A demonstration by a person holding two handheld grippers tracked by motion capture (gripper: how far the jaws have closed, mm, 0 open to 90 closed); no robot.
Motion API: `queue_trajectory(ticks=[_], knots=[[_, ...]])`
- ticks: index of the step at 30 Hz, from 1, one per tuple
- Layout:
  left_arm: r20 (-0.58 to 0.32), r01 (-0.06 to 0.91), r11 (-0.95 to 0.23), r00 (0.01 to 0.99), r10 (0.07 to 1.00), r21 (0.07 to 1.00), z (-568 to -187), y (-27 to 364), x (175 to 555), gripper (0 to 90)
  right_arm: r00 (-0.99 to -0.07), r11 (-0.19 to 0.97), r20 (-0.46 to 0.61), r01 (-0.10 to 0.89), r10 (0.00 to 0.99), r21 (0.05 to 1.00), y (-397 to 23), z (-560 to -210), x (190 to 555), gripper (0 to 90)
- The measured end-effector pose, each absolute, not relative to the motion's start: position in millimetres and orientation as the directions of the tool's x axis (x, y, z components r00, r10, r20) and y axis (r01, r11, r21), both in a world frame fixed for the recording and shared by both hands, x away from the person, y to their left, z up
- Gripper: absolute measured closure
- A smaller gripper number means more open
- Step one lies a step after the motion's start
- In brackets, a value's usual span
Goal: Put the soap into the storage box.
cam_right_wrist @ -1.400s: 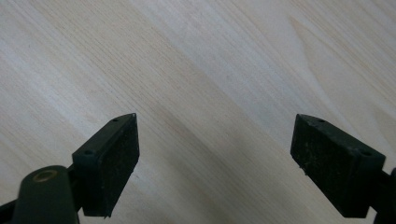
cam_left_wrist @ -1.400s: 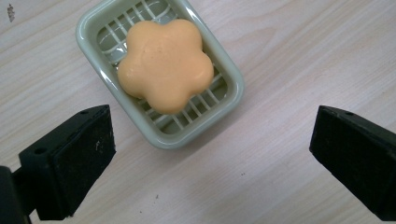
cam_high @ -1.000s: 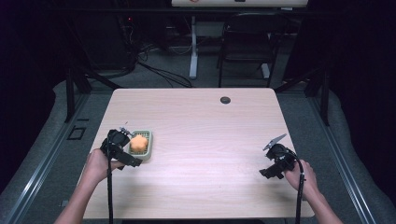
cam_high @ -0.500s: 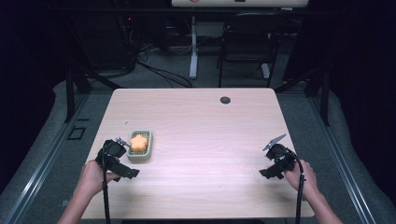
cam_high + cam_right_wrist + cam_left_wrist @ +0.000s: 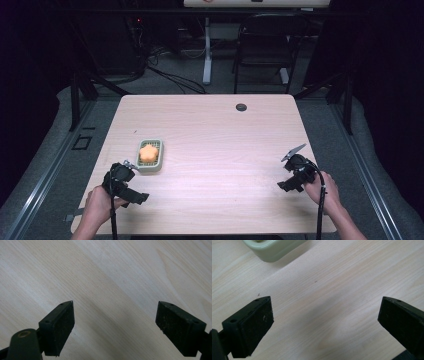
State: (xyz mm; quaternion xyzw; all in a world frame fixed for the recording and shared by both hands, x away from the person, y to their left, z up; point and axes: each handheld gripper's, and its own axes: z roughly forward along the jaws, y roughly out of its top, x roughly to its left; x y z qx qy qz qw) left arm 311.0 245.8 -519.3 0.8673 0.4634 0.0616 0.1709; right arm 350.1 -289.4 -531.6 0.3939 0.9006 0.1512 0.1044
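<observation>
A pale green tray (image 5: 157, 162) lies on the left part of the wooden table (image 5: 215, 130) and holds an orange, flower-shaped piece (image 5: 148, 153). My left gripper (image 5: 126, 186) sits just below and left of the tray, near the table's front edge. In the left gripper view my left gripper (image 5: 325, 320) is open over bare wood, with a corner of the tray (image 5: 272, 250) ahead at the top left. My right gripper (image 5: 295, 175) rests low at the right side of the table. In the right gripper view my right gripper (image 5: 115, 322) is open above bare wood.
A small dark round cap (image 5: 241, 107) sits in the table top near its far edge. Beyond the table stand a black chair (image 5: 265, 50), a white stand (image 5: 207, 55) and floor cables (image 5: 170, 75). Metal rails (image 5: 45, 180) run along both sides.
My left gripper has pulled back from the tray toward the front edge, leaving the orange piece in the tray. My right gripper has stayed in place.
</observation>
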Motion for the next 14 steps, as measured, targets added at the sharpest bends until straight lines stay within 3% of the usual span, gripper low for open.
queue_trajectory(ticks=[14], knots=[[-0.065,0.769,-0.535,0.59,0.805,0.351,-533.1,244.5,307.4,0.0,-0.678,0.656,-0.074,0.671,0.732,0.345,-287.7,-532.3,350.4,15.3]])
